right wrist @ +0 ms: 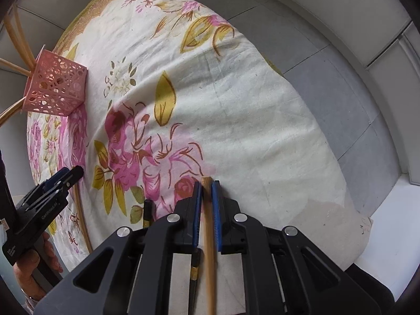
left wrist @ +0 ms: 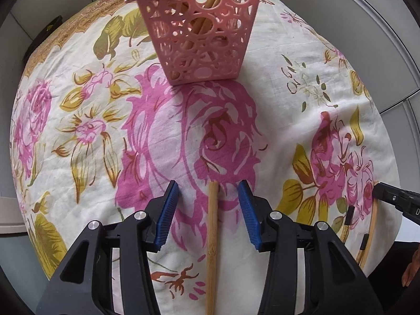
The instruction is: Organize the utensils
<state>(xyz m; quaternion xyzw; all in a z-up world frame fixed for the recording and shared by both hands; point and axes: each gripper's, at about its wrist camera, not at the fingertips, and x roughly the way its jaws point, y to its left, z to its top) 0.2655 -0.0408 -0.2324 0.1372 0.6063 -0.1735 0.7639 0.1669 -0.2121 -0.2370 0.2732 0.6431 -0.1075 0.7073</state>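
Observation:
A pink perforated basket [left wrist: 202,31] stands on the floral cloth and holds several bamboo utensils; it also shows at the left in the right wrist view [right wrist: 56,86]. My left gripper [left wrist: 209,191] is open, its blue pads either side of a bamboo handle [left wrist: 212,241] that lies on the cloth. My right gripper [right wrist: 206,183] is shut on another bamboo handle [right wrist: 209,236], its tip just past the pads. Two dark-tipped chopsticks [left wrist: 347,220] lie at the right in the left wrist view, beside the right gripper's finger [left wrist: 393,197].
The round table carries a white cloth [right wrist: 236,105] with pink roses. A dark-tipped chopstick [right wrist: 147,210] lies left of my right gripper. Grey floor tiles [right wrist: 328,60] surround the table. The left gripper [right wrist: 47,197] and a hand show at the left edge.

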